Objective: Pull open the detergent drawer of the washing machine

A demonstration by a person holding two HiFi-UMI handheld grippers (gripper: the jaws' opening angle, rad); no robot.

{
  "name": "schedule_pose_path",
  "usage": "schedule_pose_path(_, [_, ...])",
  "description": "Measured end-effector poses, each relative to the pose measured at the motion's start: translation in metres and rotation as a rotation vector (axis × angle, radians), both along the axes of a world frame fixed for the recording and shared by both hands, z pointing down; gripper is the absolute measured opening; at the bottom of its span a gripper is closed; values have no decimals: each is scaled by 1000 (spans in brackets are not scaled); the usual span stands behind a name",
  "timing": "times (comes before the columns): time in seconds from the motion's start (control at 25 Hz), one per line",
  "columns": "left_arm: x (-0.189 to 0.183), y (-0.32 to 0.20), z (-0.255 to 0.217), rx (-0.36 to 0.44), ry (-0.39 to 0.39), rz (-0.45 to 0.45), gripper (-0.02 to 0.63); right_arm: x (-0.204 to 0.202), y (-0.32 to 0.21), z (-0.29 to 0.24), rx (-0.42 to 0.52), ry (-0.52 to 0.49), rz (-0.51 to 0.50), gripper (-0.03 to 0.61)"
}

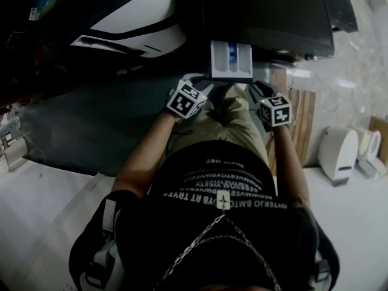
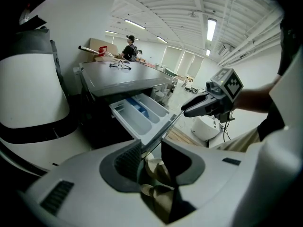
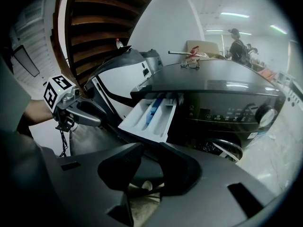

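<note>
The dark washing machine [image 1: 267,11] stands ahead of me with its white detergent drawer [image 1: 231,59] pulled out, blue insert showing. In the head view my left gripper [image 1: 200,90] sits just below the drawer's front left corner. The left gripper view shows the left gripper [image 2: 151,155] open, with the end of the drawer's front panel [image 2: 163,126] reaching the gap at its tips; touching or not is unclear. My right gripper [image 1: 262,93] hangs right of the drawer; in its own view the gripper [image 3: 151,171] is narrowly open and holds nothing, the drawer [image 3: 149,117] lying beyond it.
A white rounded machine [image 1: 139,17] stands to the left of the washer. Glasses [image 2: 120,65] lie on the washer's top. A wooden pallet [image 1: 300,120] and a white appliance [image 1: 336,153] are on the floor at right. A person [image 3: 236,44] stands far behind.
</note>
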State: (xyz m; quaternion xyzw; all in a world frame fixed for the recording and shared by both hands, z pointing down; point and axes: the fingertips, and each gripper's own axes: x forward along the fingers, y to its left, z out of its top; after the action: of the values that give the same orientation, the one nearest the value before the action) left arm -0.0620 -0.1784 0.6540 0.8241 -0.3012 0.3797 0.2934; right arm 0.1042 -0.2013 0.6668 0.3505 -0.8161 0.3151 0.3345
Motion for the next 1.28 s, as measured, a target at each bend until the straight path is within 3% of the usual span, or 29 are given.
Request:
schedule_pose_path(0.36, [-3,-5,-3,18,21,-47,112,4,0,-1,-17,2,14,94])
schedule_pose_path(0.52, [1,-5,-17,57,42,-34,108,9,-6,-24,44,-2,48,77])
schedule_pose_path(0.68, [-1,-18,-50,153,73,-56,53,0,-14,-71,164,-25,27,7])
schedule_pose_path(0.84, [-1,-33,-94,284,90,-77,8,-17,-20,-120,291,-68,-6,3])
schedule_pose_path(1.08, [-5,-47,-173,462,148,-121,3,-33,-29,-189,438,-120,-2,3])
schedule_pose_path(1.28, [-21,-52,-226,566,206,-187,3,-49,-26,-244,555,-166,-64,3])
